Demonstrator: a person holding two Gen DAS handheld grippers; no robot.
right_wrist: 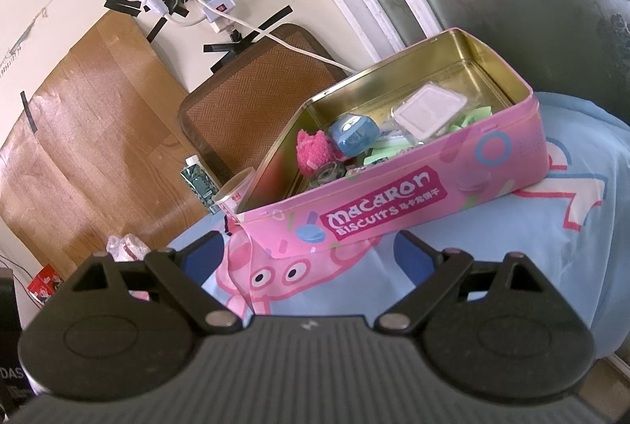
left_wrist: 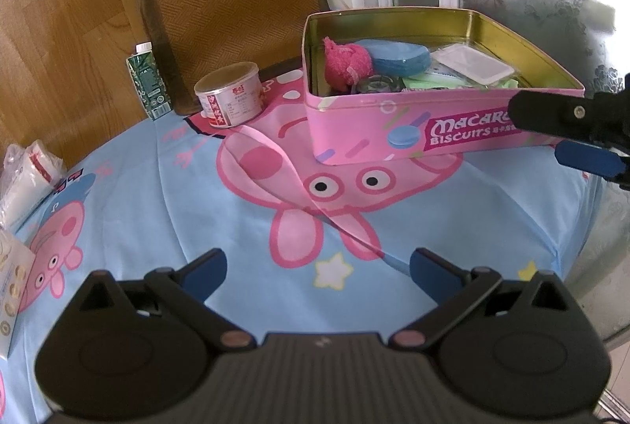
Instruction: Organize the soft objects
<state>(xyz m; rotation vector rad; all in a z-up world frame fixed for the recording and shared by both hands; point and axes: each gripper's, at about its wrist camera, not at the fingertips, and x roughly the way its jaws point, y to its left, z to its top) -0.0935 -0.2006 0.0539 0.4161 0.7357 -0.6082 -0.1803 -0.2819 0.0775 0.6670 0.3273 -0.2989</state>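
An open pink biscuit tin stands on a blue cartoon-print cloth. Inside lie a fluffy pink soft object, a blue round case, a clear lidded box and green packets. The tin shows the same contents in the right wrist view, with the pink soft object at its left end. My left gripper is open and empty, low over the cloth in front of the tin. My right gripper is open and empty, just before the tin's front wall; it also shows in the left wrist view beside the tin.
A small can and a green carton stand at the cloth's back left. A brown woven cushion leans behind them. White packets lie at the left edge. A power strip and cable hang on the wall.
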